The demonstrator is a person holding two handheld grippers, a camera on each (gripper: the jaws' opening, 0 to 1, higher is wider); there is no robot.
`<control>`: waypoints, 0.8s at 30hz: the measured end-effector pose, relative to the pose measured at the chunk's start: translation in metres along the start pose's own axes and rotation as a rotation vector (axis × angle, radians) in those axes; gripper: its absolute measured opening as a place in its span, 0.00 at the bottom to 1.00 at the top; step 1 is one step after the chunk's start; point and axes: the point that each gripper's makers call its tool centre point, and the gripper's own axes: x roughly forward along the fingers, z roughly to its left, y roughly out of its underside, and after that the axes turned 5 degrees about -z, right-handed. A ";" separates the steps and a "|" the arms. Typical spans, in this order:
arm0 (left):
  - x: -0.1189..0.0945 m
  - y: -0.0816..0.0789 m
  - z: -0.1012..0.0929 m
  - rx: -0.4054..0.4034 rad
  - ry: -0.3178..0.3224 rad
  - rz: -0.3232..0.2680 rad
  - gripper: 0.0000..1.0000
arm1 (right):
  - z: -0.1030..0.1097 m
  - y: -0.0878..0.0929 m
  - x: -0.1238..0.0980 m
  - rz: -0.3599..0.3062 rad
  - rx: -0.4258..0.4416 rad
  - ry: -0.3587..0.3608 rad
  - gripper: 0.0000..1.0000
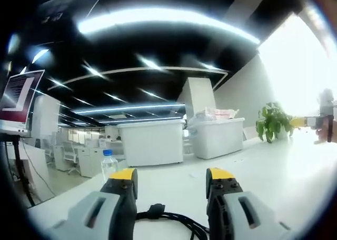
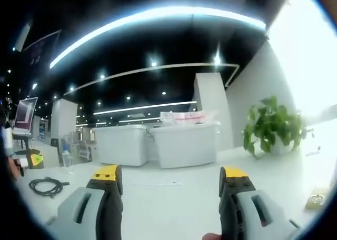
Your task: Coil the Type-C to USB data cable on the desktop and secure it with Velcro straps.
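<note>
The black data cable (image 1: pixel 167 217) lies loosely looped on the white desktop (image 1: pixel 253 166), low between my left gripper's jaws. The left gripper (image 1: pixel 171 176) is open, its yellow-tipped jaws wide apart and holding nothing. In the right gripper view the same cable (image 2: pixel 46 186) is a small coil far to the left on the desk (image 2: pixel 174 192). The right gripper (image 2: pixel 170 173) stands open well away from it, nothing between its jaws. The right gripper (image 1: pixel 316 122) also shows at the far right edge of the left gripper view. I cannot make out any Velcro strap.
A water bottle (image 1: pixel 108 163) stands at the desk's left edge. Two white bins (image 1: pixel 152 141) (image 1: pixel 217 136) sit at the back, with a potted plant (image 2: pixel 271 128) to their right. A monitor (image 1: pixel 18 99) is on the left. A small yellowish item (image 2: pixel 316 198) lies at the right.
</note>
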 end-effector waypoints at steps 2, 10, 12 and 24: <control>0.001 0.003 -0.001 0.002 0.005 0.010 0.53 | 0.001 0.003 0.001 0.010 -0.001 -0.003 0.74; 0.002 0.008 -0.005 0.001 0.019 0.034 0.53 | 0.005 0.006 0.002 0.019 -0.023 -0.012 0.74; 0.002 0.010 -0.004 -0.002 0.017 0.046 0.53 | 0.006 0.006 0.001 0.020 -0.021 -0.013 0.74; -0.003 0.013 -0.003 0.024 0.006 0.077 0.53 | 0.010 0.006 -0.004 0.034 -0.016 -0.025 0.73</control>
